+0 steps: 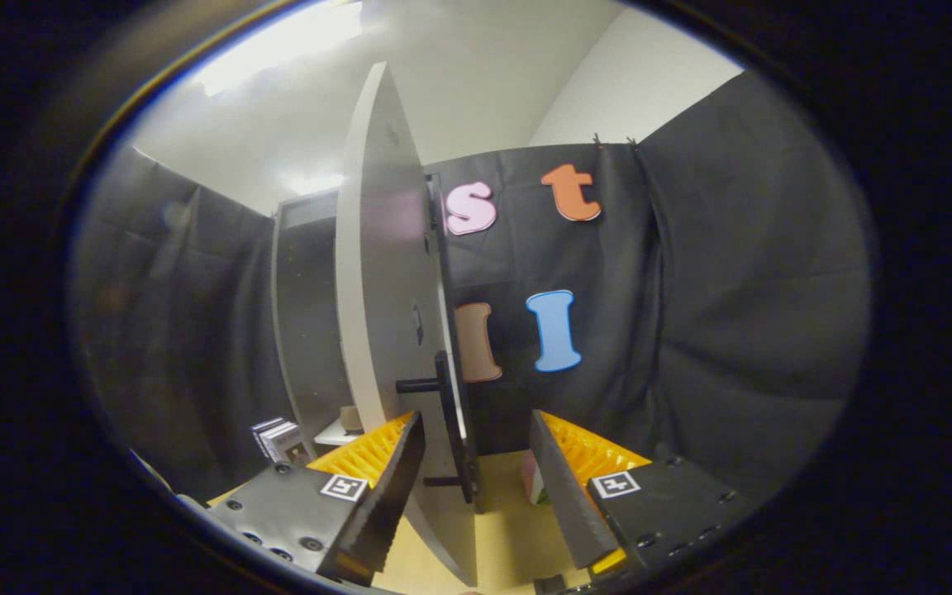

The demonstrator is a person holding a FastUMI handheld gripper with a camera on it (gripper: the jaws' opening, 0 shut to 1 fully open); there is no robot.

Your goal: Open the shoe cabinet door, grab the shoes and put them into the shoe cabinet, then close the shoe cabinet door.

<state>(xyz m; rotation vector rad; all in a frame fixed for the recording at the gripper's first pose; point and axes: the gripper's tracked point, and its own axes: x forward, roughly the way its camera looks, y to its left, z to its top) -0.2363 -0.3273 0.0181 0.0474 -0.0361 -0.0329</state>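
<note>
The shoe cabinet (307,330) stands beyond the fingers with its dark inside showing. Its white door (385,289) is swung wide and seen nearly edge-on, and it reaches down between my fingers. A black bar handle (449,426) sticks out on the door's right face, just ahead of the fingertips. My gripper (476,463) is open, with the door edge and handle standing in the gap; neither finger presses on them. A small pale and pink thing (534,483), perhaps part of a shoe, peeks out on the floor by the right finger.
A small white box (278,438) stands on the floor left of the cabinet. A pale low shelf (344,426) shows inside the cabinet's bottom. Black cloth walls close the booth all round. The floor (501,529) is light wood.
</note>
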